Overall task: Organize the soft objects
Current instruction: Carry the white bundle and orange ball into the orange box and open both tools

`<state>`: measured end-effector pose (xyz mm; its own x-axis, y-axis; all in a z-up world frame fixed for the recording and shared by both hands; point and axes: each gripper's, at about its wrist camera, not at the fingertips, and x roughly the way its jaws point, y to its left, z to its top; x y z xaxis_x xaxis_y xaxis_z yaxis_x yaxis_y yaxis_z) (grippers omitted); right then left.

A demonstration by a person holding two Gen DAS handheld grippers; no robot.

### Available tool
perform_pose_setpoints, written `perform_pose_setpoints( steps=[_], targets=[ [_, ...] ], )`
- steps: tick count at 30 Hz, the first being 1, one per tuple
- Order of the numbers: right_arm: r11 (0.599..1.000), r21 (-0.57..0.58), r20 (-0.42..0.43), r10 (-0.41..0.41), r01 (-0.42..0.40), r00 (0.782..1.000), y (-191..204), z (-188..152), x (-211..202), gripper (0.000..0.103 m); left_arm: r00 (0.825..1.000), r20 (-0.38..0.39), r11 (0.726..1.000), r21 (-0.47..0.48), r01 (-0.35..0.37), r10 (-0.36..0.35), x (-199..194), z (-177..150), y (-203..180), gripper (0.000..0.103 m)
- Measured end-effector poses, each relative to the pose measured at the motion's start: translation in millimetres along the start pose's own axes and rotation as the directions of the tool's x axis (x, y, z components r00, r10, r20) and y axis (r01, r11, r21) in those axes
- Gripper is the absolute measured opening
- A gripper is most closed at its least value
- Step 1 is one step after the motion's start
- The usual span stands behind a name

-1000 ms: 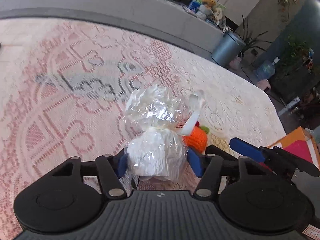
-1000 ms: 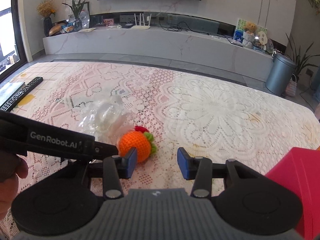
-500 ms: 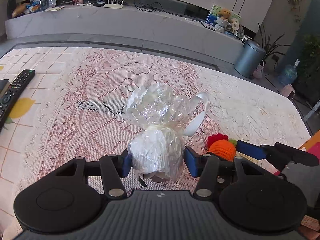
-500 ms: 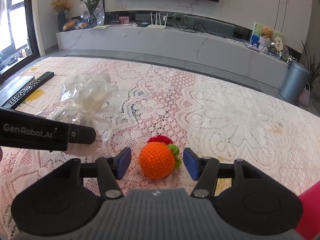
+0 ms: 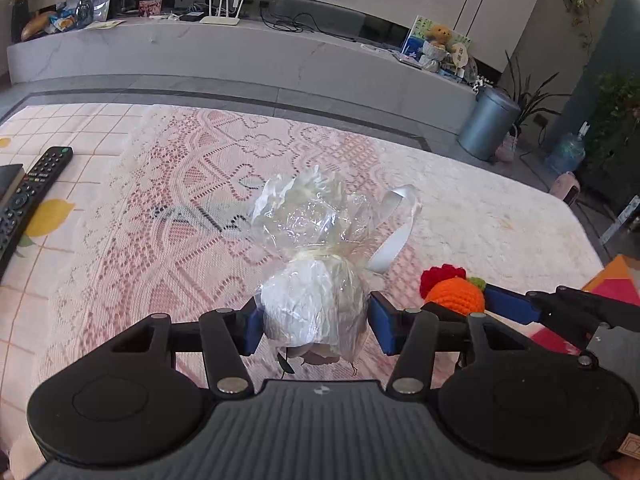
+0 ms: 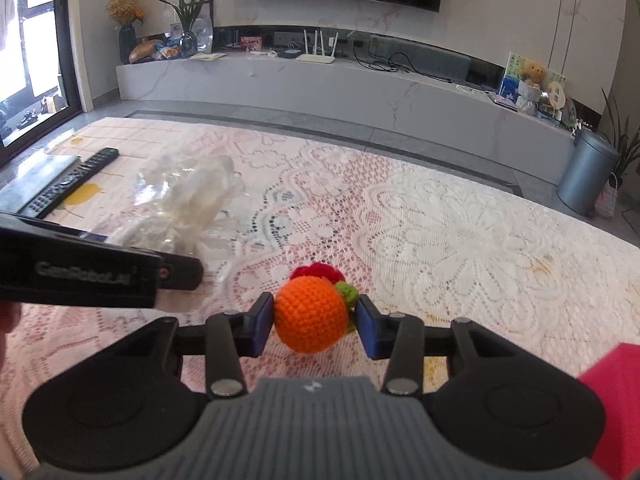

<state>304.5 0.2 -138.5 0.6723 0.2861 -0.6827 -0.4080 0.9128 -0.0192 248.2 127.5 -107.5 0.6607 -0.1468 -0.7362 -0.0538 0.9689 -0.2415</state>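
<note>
Left wrist view: left gripper (image 5: 314, 322) clamped on a white bundle in crinkly cellophane (image 5: 314, 304), held over the lace tablecloth (image 5: 192, 216), ribbon loop (image 5: 394, 232) dangling off the right side. Right wrist view: right gripper (image 6: 314, 322) with jaws just closed in around the orange crochet ball (image 6: 310, 314), left pad touching, right pad pressing on the green leaf bit, ball low over the cloth or barely off it, can't tell which.

Stuff that could go sideways, just guessing: slippery wrap sliding out of the pads if squeezed too lightly. Ball rolling out, since round and squishy and gripped near the tips. Grippers close together too, so bumping each other on the way to the red box (image 6: 612, 384) seems possible. Ribbon snagging the lace, maybe.
</note>
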Motion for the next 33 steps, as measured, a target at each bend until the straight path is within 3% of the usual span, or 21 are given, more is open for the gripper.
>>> perform_pose_setpoints(
  steps=[12, 20, 27, 33],
  targets=[
    [0.997, 0.061, 0.029, 0.037, -0.039, 0.999, -17.1, -27.7, -132.1, 0.044, 0.998, 0.015, 0.997, 0.031, 0.066, -0.066, -81.1, -36.3, -53.5, 0.061],
    [0.986, 0.154, 0.099, -0.072, 0.056, 0.993, -58.1, -64.7, -215.1, 0.044, 0.989, 0.054, 0.984, 0.117, 0.133, -0.14, -124.0, -57.2, -111.0, 0.061],
    [0.946, 0.275, 0.107, -0.206, 0.17, 0.973, -132.5, -90.9, -277.4, 0.044, 0.963, 0.015, 0.937, 0.233, 0.258, -0.269, -125.6, -57.7, -182.5, 0.061],
    [0.918, 0.289, 0.078, -0.305, 0.271, 0.949, -195.6, -98.3, -307.4, 0.044, 0.941, -0.052, 0.881, 0.337, 0.331, -0.333, -100.9, -47.5, -248.2, 0.061]
  ],
)
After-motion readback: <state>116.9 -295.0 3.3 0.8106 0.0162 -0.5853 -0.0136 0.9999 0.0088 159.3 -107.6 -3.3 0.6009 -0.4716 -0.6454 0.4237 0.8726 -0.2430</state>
